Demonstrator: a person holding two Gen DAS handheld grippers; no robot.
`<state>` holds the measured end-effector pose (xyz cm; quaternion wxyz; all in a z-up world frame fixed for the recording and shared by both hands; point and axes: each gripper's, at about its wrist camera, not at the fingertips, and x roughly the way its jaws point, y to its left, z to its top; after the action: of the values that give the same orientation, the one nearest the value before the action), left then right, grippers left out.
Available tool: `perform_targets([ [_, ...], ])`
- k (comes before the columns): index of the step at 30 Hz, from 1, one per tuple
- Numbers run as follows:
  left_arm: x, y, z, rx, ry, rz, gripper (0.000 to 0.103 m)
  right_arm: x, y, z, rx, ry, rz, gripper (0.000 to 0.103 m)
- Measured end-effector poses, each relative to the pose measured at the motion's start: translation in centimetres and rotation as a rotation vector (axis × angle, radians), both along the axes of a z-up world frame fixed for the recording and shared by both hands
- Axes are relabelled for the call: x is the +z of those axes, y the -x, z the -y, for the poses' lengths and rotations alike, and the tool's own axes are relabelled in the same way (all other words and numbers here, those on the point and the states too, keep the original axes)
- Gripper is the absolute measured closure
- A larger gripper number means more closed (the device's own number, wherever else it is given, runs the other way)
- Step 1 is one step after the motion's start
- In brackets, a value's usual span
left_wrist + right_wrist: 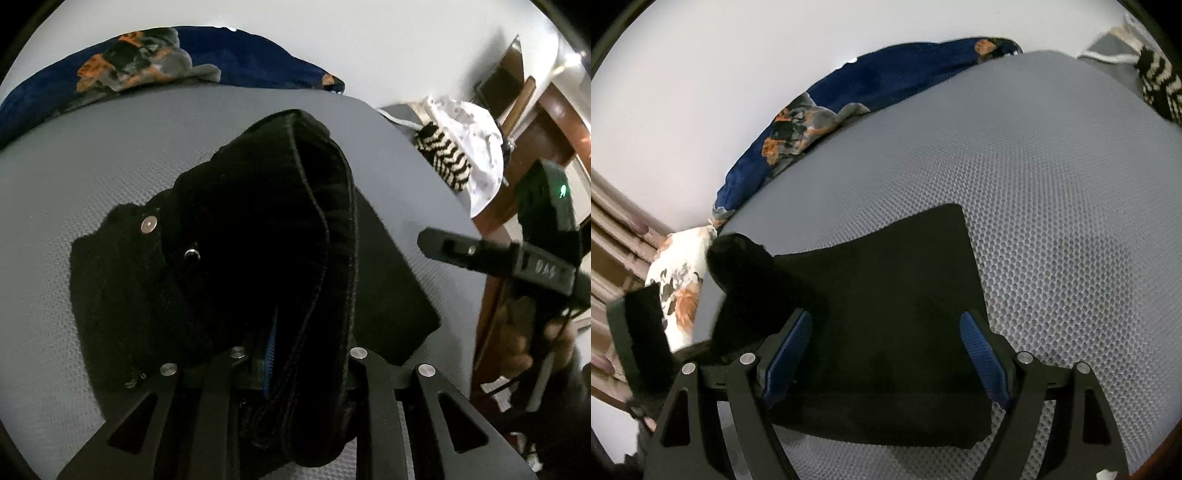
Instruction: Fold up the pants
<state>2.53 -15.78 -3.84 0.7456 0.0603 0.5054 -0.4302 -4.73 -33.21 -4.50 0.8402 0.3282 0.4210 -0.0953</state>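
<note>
Black linkage arms of the left gripper [295, 373] fill the foreground of the left wrist view, its jaws drawn narrow and clamped on a thick fold of the black pants [229, 266]. From the grip the raised fabric loops up and away, seam and hem edge showing, while the waistband end with a silver button [149, 224] and a dark snap [192, 254] lies flat on the grey mesh mattress [74, 166]. To the right in the same view the right gripper [491, 254] is seen from the side, held by a hand [532, 339]. Seen from the right wrist, the right gripper [886, 354] stands with jaws wide, blue pads [786, 358] on either side of a flat black panel of the pants [894, 295] without pressing on it. A navy floral blanket [886, 81] lies along the mattress's far edge against the white wall [720, 74]; a floral pillow [683, 280] sits at left, and a black-and-white zigzag cloth [443, 158] with a white garment [476, 133] lies at the mattress's right corner.
</note>
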Motion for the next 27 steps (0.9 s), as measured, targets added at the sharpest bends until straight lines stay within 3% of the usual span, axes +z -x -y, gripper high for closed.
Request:
perform_targets([
  [6,0.2,0.0,-0.4,0.034,0.038,-0.032,0.074,-0.9,-0.2,0.2,0.001,-0.039,-0.004,0.022],
  [9,0.5,0.4,-0.5,0.025,0.029,-0.015,0.069,-1.3,-0.5,0.2,0.007,-0.037,-0.010,0.022],
  [13,0.5,0.5,-1.1,0.063,0.031,-0.055,0.064,-1.9,-0.8,0.2,0.008,-0.054,-0.018,0.022],
  [15,0.6,0.7,-1.3,0.071,0.032,-0.042,0.056,-2.0,-0.9,0.2,0.011,-0.054,-0.020,0.022],
  [17,1.0,0.9,-1.4,0.075,0.055,-0.026,0.035,-2.1,-1.1,0.1,0.009,-0.049,-0.024,0.022],
  [19,2.0,1.1,-1.6,0.069,0.101,-0.008,0.030,-2.2,-1.5,0.0,0.010,-0.062,-0.023,0.022],
  [24,2.7,0.5,-2.6,0.104,0.084,0.027,0.030,-2.6,-1.8,0.2,0.024,-0.121,-0.001,0.022],
  [27,2.4,-0.6,-4.6,0.162,0.064,0.030,0.030,-3.4,-2.1,0.5,0.078,-0.216,0.007,0.022],
])
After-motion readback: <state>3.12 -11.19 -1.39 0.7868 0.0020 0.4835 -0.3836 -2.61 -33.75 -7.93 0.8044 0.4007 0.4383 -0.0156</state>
